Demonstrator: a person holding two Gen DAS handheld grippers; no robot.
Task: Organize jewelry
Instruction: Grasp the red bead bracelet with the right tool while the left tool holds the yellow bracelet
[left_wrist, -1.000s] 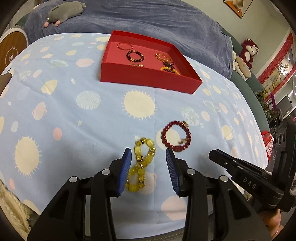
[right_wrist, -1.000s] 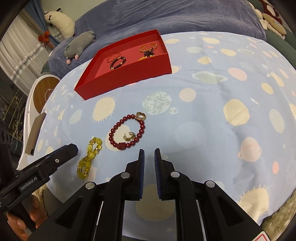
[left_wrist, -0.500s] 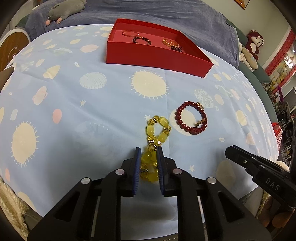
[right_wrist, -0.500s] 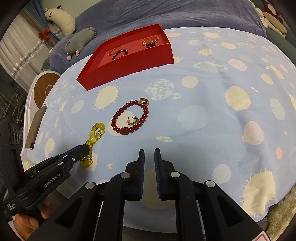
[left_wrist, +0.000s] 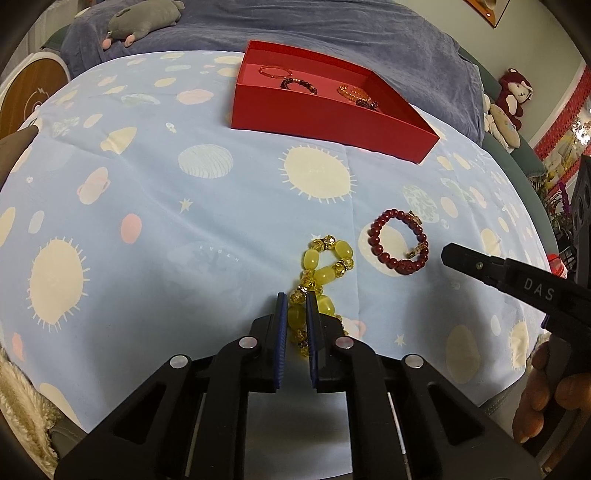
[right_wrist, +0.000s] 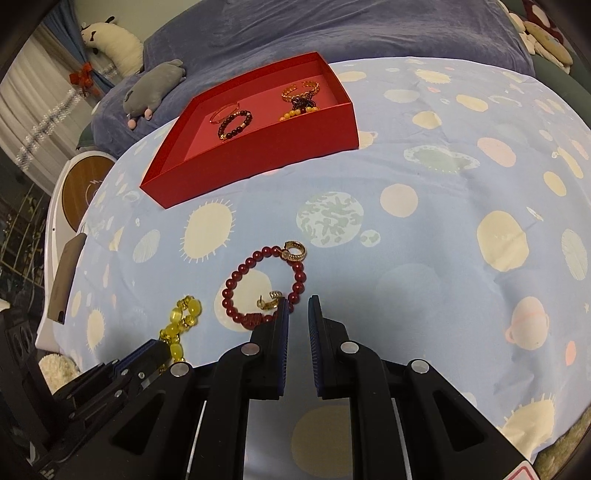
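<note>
A yellow bead bracelet (left_wrist: 325, 264) lies on the blue patterned cloth (left_wrist: 166, 206), and my left gripper (left_wrist: 295, 299) is shut on its near end; it also shows in the right wrist view (right_wrist: 183, 319). A dark red bead bracelet (left_wrist: 400, 240) with gold charms lies to its right on the cloth, and shows in the right wrist view (right_wrist: 266, 286). My right gripper (right_wrist: 296, 301) is shut and empty, just right of the red bracelet's near edge. A red tray (left_wrist: 325, 122) at the back holds several bracelets; its wall shows in the right wrist view (right_wrist: 258, 155).
A blue-grey blanket (left_wrist: 332, 33) with a grey plush toy (left_wrist: 144, 22) lies behind the tray. A round wooden-topped object (right_wrist: 83, 188) stands at the left. Plush toys (left_wrist: 509, 99) sit at the far right. The cloth drops off at the near edge.
My left gripper closed from open onto the yellow bracelet's near end. My right gripper stayed shut and moved closer to the red bracelet.
</note>
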